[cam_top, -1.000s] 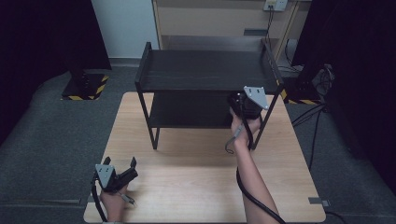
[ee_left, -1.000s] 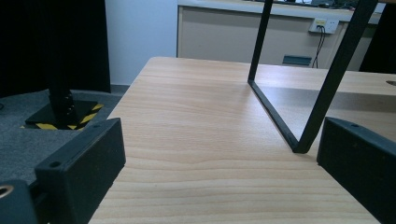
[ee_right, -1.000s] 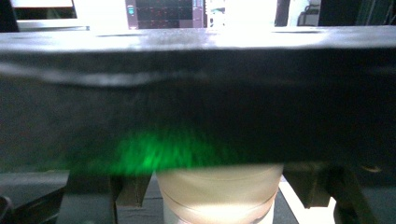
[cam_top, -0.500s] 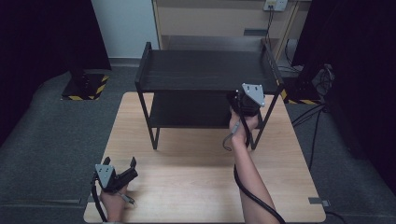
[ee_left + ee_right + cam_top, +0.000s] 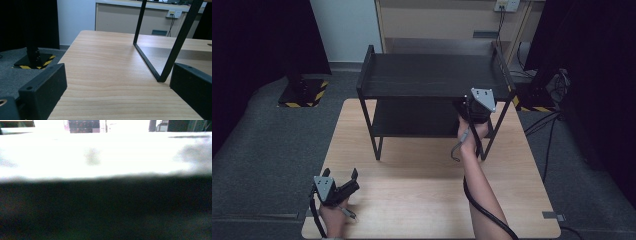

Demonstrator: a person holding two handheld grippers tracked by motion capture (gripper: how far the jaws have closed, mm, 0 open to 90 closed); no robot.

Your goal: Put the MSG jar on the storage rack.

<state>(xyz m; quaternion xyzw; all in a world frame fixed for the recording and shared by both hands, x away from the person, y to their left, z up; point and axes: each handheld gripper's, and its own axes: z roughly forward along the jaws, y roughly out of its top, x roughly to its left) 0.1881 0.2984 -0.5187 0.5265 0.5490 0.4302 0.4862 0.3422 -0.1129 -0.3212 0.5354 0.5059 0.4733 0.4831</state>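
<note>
One overhead camera, two riding the grippers.
The high view looks forward and down on the desk [image 5: 422, 200] and black shelf [image 5: 432, 75]; the left gripper view skims the desk, sharing the shelf's leg [image 5: 175, 50]; the right gripper view sits close, blurred.

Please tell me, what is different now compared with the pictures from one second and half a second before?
Almost nothing. The right gripper at the front right edge of the black shelf drifted very slightly to the left; whether it holds anything cannot be seen. The left gripper, fingers open, stayed near the front left corner of the wooden table. The shelf did not move.
</note>
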